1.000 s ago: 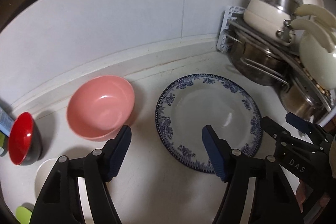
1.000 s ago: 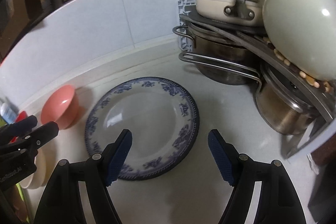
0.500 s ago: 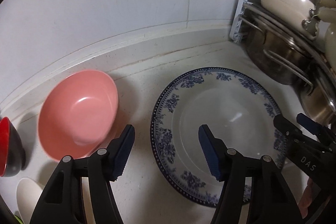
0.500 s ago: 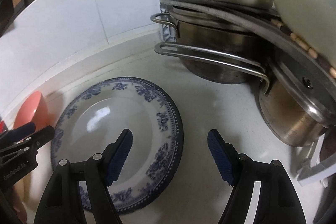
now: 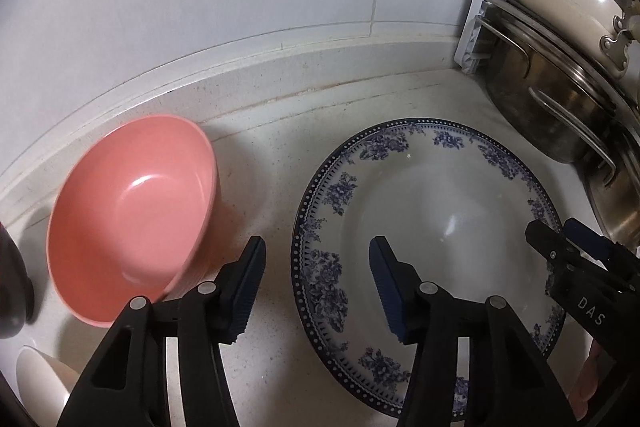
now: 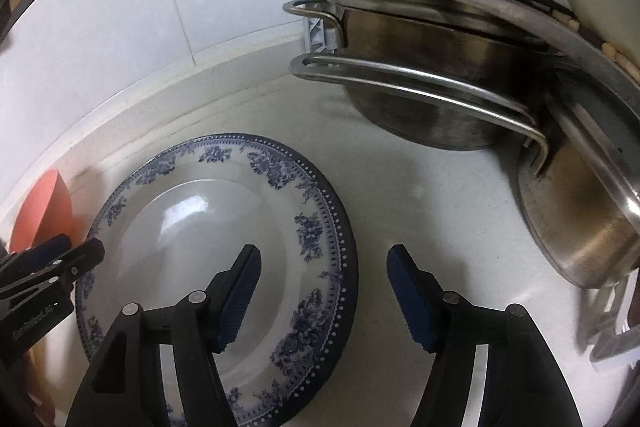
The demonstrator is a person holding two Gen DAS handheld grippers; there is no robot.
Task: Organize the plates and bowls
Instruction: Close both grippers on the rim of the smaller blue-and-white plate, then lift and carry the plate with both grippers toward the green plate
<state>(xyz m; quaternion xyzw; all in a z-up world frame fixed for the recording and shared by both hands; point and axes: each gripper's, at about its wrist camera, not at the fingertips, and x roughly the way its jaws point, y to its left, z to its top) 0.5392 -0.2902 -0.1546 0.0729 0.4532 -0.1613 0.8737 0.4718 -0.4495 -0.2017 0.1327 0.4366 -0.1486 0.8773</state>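
Both grippers have come down and forward toward the counter [image 5: 256, 379] since the earlier frames, so the blue-patterned plate [image 5: 432, 211] now fills far more of each wrist view, while the wall tiles and the upper part of the pot rack [image 6: 472, 23] have slid toward the frame edges. Ordered from largest to smallest: the plate lies flat on the counter, between the pink bowl [image 5: 132, 211] on its left and the stacked steel pots [image 6: 424, 75] on its right, apart from both. The bowl stands upright just beside the plate's left rim, not touching it. The left gripper [image 5: 316, 287] straddles that left rim, one blue pad over the bare counter and the other over the plate's well. The right gripper [image 6: 324, 295] straddles the right rim in the same way, mirrored. Each pair of jaws has just been closing, yet both stand apart, with the rim between the pads and no pad seen pressing on it. Whether the fingertips already rest on the china cannot be told.

Interpretation: a two-handed pickup of the plate appears to be starting, with the grasp not yet made. The next move probably calls for lowering a little further and closing on opposite rims evenly, since a glazed plate held by thin edges may slip or tip.
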